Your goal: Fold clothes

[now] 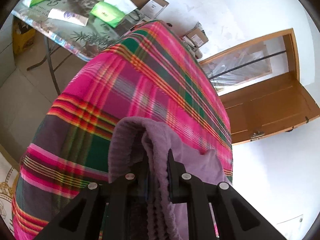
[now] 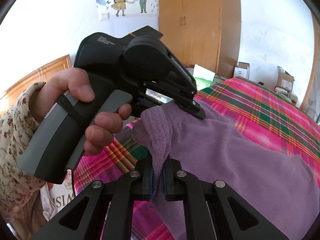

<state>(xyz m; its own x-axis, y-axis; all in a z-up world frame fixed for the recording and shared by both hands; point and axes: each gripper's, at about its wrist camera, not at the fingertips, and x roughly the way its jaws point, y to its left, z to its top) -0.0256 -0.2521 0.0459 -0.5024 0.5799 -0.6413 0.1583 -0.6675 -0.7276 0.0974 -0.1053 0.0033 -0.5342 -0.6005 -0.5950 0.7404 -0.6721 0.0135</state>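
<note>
While the purple fleece garment (image 2: pixel 230 146) drapes over the plaid bed cover (image 1: pixel 140 84), both grippers pinch its bunched edge. Left gripper (image 1: pixel 158 166), seen in right wrist view at 12 o'clock, tilts down w/ a hand (image 2: pixel 80 104) wrapped round its grey handle, floral sleeve (image 2: pixel 14 132) at 9 o'clock; jaws narrow, clamped on thick folded fleece. Right gripper (image 2: pixel 158 178) at 6 o'clock: jaws nearly closed, thin fleece edge pinched btwn blue pads. Desk (image 1: pixel 66 40) w/ green packets (image 1: pixel 107 14) sits at 11 o'clock in left view.
</note>
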